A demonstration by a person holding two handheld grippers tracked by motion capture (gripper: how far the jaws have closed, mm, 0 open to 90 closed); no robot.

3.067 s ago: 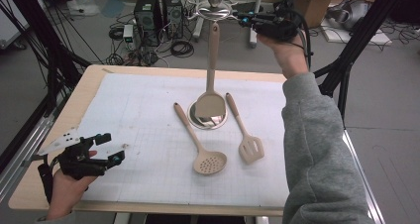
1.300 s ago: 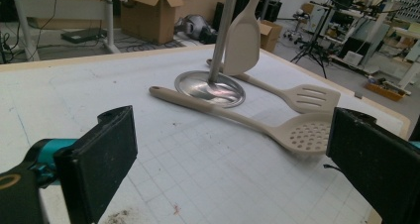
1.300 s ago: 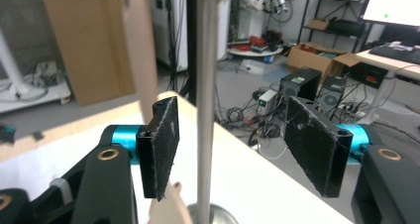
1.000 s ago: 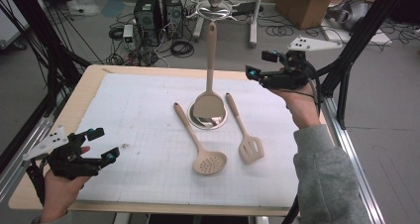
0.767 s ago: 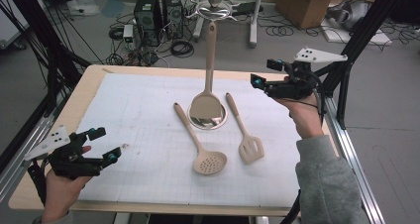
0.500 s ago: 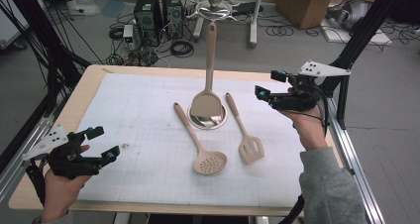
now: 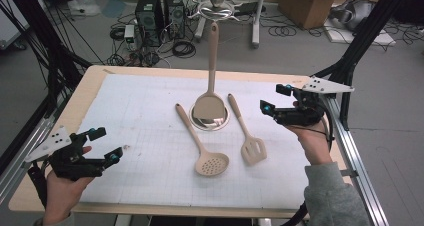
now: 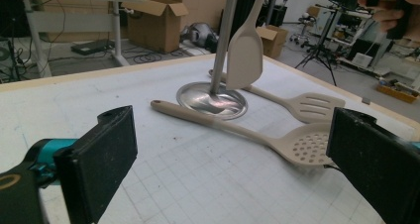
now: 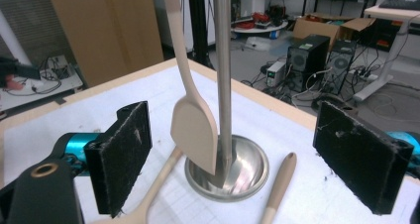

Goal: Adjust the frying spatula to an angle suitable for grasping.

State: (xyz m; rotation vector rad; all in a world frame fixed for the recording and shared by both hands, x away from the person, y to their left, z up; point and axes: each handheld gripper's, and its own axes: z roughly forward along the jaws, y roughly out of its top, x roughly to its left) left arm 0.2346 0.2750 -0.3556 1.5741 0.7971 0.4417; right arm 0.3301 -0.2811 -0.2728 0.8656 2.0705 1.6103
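A metal stand rises from a round base at the table's middle, and a beige solid spatula hangs beside its pole. A beige perforated skimmer lies flat in front of the base, with a slotted turner to its right. My left gripper is open and empty at the front left corner, pointed toward the skimmer. Near the right edge my right gripper is held open and empty, facing the hanging spatula and the base.
A white gridded mat covers the wooden table. Beyond the far edge, computer towers, cables and cardboard boxes sit on the floor. A black frame post stands by the right edge.
My right gripper came down from the stand's top and drew back toward the table's right edge, staying open. The left gripper barely shifted. The utensils have not moved.
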